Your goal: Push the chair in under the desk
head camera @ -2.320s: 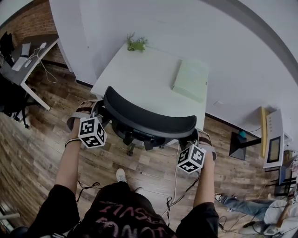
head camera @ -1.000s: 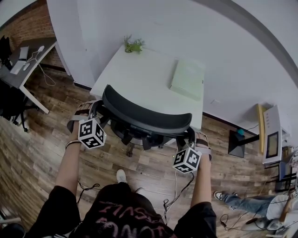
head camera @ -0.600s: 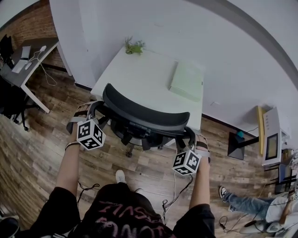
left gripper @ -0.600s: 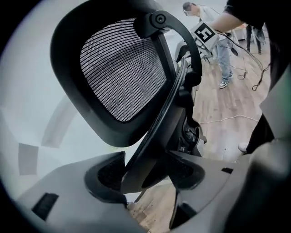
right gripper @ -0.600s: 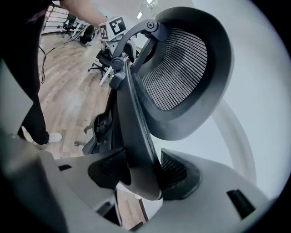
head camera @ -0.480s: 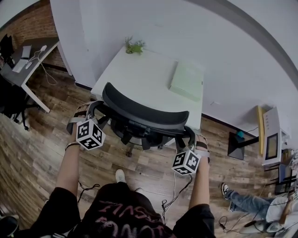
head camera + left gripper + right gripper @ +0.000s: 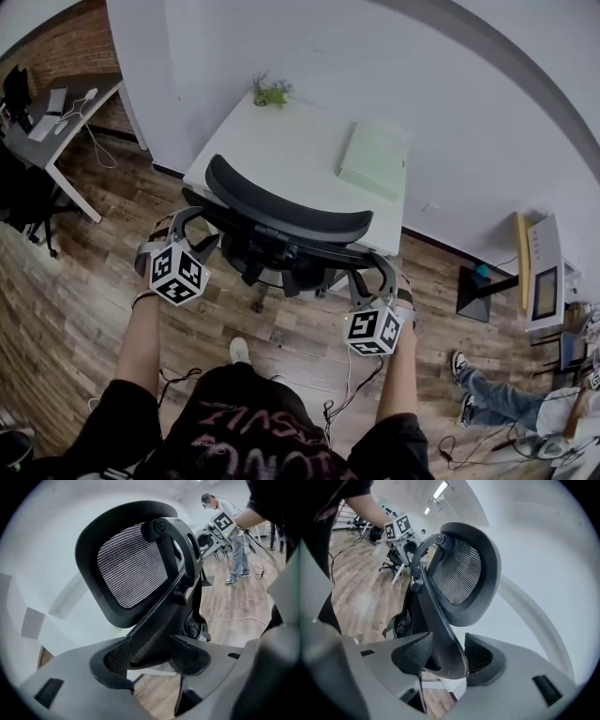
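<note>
Black chair frame (image 7: 159,616) between both grippers' (image 7: 150,660) (image 7: 443,660) fingers (image 7: 110,660).

A black chair (image 7: 281,214) is standing on the wooden floor (image 7: 84,281), right by the near edge of the white desk (image 7: 281,141). The left gripper (image 7: 192,220) is holding the chair's left side. The right gripper (image 7: 367,272) is holding its right side, its jaws just closing a little more round the frame. A small plant (image 7: 270,92) and a pale green book (image 7: 375,159) are sitting on the desk's far part.

Plant (image 7: 270,92), green box (image 7: 373,159) on white desk (image 7: 281,155)
</note>
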Tool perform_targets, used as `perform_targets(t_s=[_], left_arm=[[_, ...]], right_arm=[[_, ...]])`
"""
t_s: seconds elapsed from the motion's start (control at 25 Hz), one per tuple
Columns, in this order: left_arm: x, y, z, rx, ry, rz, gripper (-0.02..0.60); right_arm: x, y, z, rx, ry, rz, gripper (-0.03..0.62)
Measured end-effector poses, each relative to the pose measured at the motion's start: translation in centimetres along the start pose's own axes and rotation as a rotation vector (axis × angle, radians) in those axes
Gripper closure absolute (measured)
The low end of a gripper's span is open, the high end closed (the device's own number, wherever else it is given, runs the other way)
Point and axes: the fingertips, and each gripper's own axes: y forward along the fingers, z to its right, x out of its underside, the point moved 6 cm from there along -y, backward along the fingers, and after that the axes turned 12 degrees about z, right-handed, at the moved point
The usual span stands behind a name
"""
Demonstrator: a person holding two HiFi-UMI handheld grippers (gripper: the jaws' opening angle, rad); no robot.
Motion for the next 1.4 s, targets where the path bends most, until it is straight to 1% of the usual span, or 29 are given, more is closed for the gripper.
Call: perform_targets(t_s=[0.08,0.2,0.28,0.44,0.52,0.64,0.72,0.8,0.92,1.0,1.12,1.24,1.4], left_arm=[[-0.1,-0.4,0.4,-0.02,-0.027,0.0,0.327],[-0.3,-1.2,0.7,-0.059,-0.078,0.005,0.381],[-0.7,-1.8,1.1,-0.071,-0.112,0.023,0.39],[-1.4,-3.2,1.7,-0.107,-0.162,0.06,0.424],[-2.0,-4.0,1.8,-0.138,-0.193,0.086,0.458],[-2.7,-4.9,1.6,-0.18,-0.263,0.141,0.496],[-2.9,-5.4,1.6,-0.193,-0.304,0.163,0.512],[-3.0,-5.8,1.6,-0.21,-0.326,0.174,0.526],[-3.6,-6.7,1.7,-0.242,-0.379,0.209,0.539],[-4.1,-7.3,1.7,-0.267,-0.415,0.235,0.551],[-4.7,-8.2,1.7,-0.297,-0.438,0.263,0.56],[-5.2,-9.1,2.1,-0.319,-0.466,0.279,0.566],[-5.9,-10.0,2.8,-0.34,-0.481,0.296,0.568]], right_arm=[[-0.1,-0.6,0.0,0.023,0.051,0.017,0.375],[-0.2,-1.6,0.0,0.072,0.157,0.041,0.383],[-0.4,-2.4,0.0,0.107,0.214,0.062,0.422],[-1.0,-3.5,-0.1,0.15,0.272,0.095,0.477],[-1.1,-4.2,-0.1,0.176,0.309,0.105,0.514],[-1.3,-4.8,0.1,0.198,0.357,0.109,0.536],[-1.7,-5.2,0.3,0.207,0.414,0.124,0.543],[-2.1,-5.8,0.8,0.22,0.461,0.144,0.546],[-2.0,-6.5,1.2,0.258,0.517,0.14,0.556],[-1.8,-7.1,1.2,0.28,0.577,0.141,0.562],[-2.0,-7.8,1.1,0.282,0.658,0.167,0.565],[-2.2,-8.4,1.2,0.288,0.688,0.183,0.565],[-2.1,-9.2,1.4,0.302,0.692,0.187,0.566]])
